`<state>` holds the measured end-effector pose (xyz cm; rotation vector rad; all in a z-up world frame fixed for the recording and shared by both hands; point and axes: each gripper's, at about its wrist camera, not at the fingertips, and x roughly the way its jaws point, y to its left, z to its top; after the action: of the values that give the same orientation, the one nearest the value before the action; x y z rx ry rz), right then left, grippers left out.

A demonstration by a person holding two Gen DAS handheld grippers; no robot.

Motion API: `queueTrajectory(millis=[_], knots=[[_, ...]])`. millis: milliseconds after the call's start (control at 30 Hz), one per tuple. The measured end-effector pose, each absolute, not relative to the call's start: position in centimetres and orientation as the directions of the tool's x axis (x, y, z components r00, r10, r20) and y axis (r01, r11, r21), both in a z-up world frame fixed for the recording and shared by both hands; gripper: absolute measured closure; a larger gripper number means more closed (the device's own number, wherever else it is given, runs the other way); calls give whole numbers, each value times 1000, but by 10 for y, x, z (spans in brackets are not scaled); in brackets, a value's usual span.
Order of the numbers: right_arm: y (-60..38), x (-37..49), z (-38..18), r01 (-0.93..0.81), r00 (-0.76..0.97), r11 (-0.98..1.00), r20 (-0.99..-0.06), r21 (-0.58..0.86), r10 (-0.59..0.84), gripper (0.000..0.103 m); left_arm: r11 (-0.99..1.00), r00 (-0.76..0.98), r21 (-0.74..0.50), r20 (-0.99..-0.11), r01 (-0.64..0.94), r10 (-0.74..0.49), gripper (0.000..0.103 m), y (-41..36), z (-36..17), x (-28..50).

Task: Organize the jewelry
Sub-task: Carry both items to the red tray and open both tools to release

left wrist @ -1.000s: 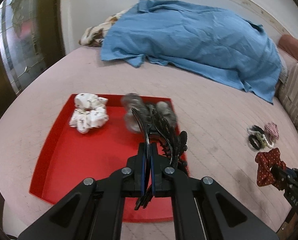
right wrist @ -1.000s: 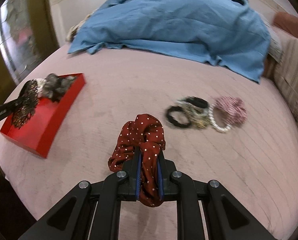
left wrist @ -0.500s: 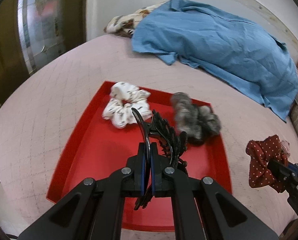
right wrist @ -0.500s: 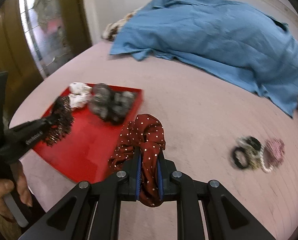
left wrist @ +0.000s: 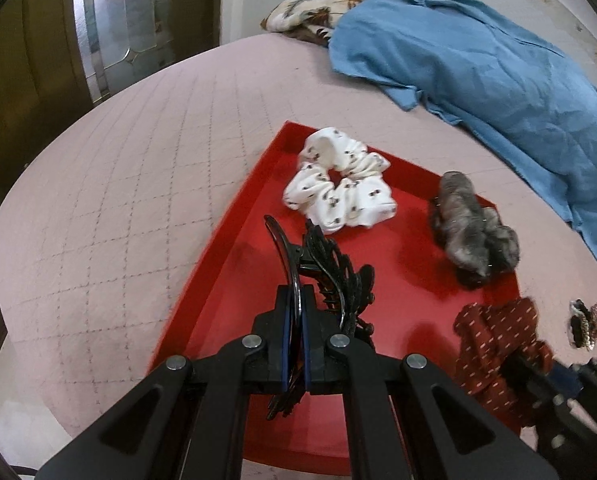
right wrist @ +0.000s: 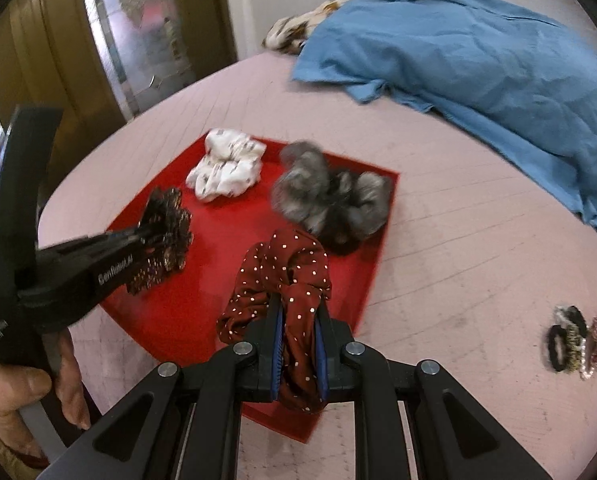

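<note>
Both tools gripping over red tray [right wrist: 170, 312]: L tool [left wrist: 294, 304] holding hair clip [left wrist: 330, 264], R tool [right wrist: 298, 316] holding dotted scrunchie [right wrist: 286, 276]; next, lowering & releasing.

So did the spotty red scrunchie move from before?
Yes. The red dotted scrunchie, clamped in the right claw, went left, away from the small hair ties on the bed, and is now over the red tray.

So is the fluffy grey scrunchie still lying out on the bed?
No, the grey scrunchie lies inside the red tray, beside the white scrunchie.
</note>
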<state>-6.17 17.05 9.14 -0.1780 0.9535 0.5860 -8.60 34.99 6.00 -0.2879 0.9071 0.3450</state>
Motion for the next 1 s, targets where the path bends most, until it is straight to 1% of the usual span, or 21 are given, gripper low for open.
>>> queueTrajectory(millis=[200, 433, 500, 533, 567, 600, 633, 700, 833, 900, 967, 1000], knots=[[178, -60, 72, -544, 398, 831, -836, 118, 379, 87, 903, 567, -57, -795, -425, 216, 99, 352, 62, -89], [177, -58, 65, -537, 381, 833, -844, 131, 378, 86, 911, 579, -53, -787, -410, 215, 97, 348, 65, -91], [178, -59, 66, -542, 381, 830, -841, 133, 384, 86, 912, 586, -56, -782, -407, 214, 90, 347, 67, -90], [178, -60, 68, -546, 382, 827, -840, 131, 386, 85, 911, 589, -56, -779, -408, 216, 82, 346, 68, -90], [178, -61, 69, -550, 383, 825, -838, 131, 388, 80, 910, 595, -57, -773, -410, 219, 74, 346, 69, -91], [178, -63, 70, -552, 383, 823, -836, 133, 392, 74, 909, 599, -59, -769, -412, 222, 71, 346, 71, -92], [178, -66, 71, -553, 385, 822, -834, 134, 395, 72, 909, 606, -63, -764, -413, 222, 66, 346, 72, -92], [178, -69, 74, -557, 391, 820, -829, 134, 401, 67, 908, 619, -74, -753, -413, 220, 63, 345, 75, -94], [180, -76, 83, -575, 414, 811, -819, 103, 398, 63, 905, 628, -83, -746, -417, 221, 53, 345, 78, -93], [180, -80, 87, -581, 427, 809, -813, 88, 395, 59, 904, 634, -92, -742, -417, 217, 48, 345, 80, -95], [180, -84, 92, -585, 438, 807, -806, 81, 398, 58, 904, 642, -100, -735, -417, 215, 41, 344, 83, -96], [179, -86, 93, -586, 442, 807, -804, 78, 399, 57, 904, 646, -102, -732, -416, 215, 40, 344, 84, -97]])
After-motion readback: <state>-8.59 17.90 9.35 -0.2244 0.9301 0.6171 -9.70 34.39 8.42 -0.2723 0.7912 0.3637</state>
